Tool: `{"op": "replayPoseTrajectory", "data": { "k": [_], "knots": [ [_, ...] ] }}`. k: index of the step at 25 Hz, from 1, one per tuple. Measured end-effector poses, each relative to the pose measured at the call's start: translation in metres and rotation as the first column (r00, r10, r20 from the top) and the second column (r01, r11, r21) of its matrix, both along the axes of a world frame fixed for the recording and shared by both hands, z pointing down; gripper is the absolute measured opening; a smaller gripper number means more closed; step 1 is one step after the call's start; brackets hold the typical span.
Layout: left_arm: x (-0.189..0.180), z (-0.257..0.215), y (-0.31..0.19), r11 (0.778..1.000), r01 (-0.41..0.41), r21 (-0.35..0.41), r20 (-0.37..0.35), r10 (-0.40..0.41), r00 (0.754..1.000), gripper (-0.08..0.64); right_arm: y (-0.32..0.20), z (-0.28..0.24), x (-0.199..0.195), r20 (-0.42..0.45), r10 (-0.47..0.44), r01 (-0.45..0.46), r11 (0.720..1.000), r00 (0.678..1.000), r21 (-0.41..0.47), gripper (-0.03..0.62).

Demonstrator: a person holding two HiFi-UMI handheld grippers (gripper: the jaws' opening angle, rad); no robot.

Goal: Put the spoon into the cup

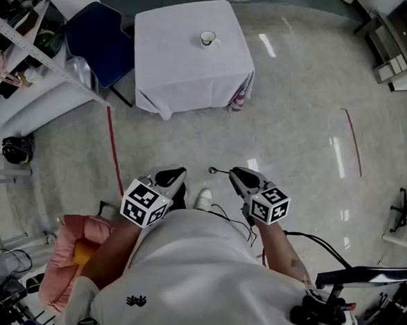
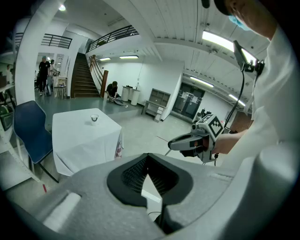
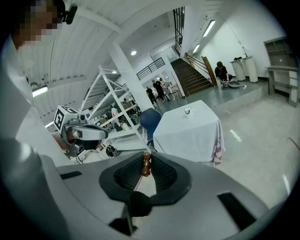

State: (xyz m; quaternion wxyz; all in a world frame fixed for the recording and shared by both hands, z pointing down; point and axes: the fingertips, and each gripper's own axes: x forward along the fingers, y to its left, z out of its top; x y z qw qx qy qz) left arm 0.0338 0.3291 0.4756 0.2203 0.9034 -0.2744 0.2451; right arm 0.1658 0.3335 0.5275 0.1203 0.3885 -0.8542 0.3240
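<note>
**A:** Where's the spoon?

**B:** It's in the right tongs point(image 3: 146, 160), which are clenched on it. The spoon point(image 3: 146, 165) sits between the pads, and its brown, knobbed end pokes out past the tips.

**A:** And the other side?

**B:** The left tongs point(image 2: 148, 157) are closed tip to tip with nothing between them. Both are held out in front of the person's white shirt point(image 1: 197, 277), above the pale floor point(image 1: 292, 131).

**A:** The cup?

**B:** The cup point(image 1: 209, 38) stands upright on the white-clothed tabletop point(image 1: 175, 56), well apart from both tongs. A blue chair point(image 1: 92, 34) stands just beside that tabletop.

**A:** Anything to read?

**B:** Each of the tongs carries a cube point(image 1: 144, 203) of black-and-white square markers, which are patterns and not letters. There's a dark mark on the cup and a small black emblem point(image 1: 135, 300) on the shirt, but both are too small to make out.
</note>
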Motion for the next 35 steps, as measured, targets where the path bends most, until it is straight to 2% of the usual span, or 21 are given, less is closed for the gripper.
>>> {"op": "replayPoseTrajectory", "data": {
  "k": [4,7,14,19,22,25,30,35],
  "knots": [
    [-0.01,0.004,-0.019,1.0,0.013,0.004,-0.008,-0.013,1.0,0.009,-0.019,0.0,-0.009,0.007,0.003,-0.003,1.0,1.0,0.016,0.054],
    [-0.015,0.007,-0.039,1.0,-0.007,0.008,-0.02,0.007,1.0,0.009,-0.039,0.002,-0.013,0.012,0.029,-0.029,0.999,0.999,0.013,0.054],
    [-0.037,-0.004,-0.121,0.998,-0.058,0.039,-0.07,0.061,0.996,0.009,-0.109,-0.009,-0.037,0.033,0.103,-0.103,0.995,0.994,-0.008,0.054],
    [-0.074,-0.012,-0.18,0.995,-0.09,0.046,-0.101,0.094,0.99,0.009,-0.17,-0.019,-0.064,-0.012,0.145,-0.145,0.989,0.989,-0.003,0.054],
    [-0.1,-0.011,-0.207,0.994,-0.109,0.029,-0.118,0.112,0.987,0.009,-0.207,-0.024,-0.075,-0.007,0.202,-0.202,0.979,0.979,-0.001,0.054],
    [-0.125,-0.007,-0.233,0.992,-0.121,0.044,-0.113,0.125,0.986,0.009,-0.245,-0.029,-0.084,-0.008,0.244,-0.244,0.97,0.97,0.006,0.054],
    [-0.155,-0.005,-0.264,0.996,-0.081,0.036,-0.15,0.086,0.985,0.009,-0.297,-0.04,-0.095,-0.052,0.265,-0.264,0.964,0.963,0.027,0.054],
    [-0.173,0.001,-0.302,0.999,-0.025,0.026,-0.152,0.029,0.988,0.009,-0.361,-0.037,-0.086,-0.043,0.295,-0.294,0.956,0.955,0.014,0.054]
  ]
}}
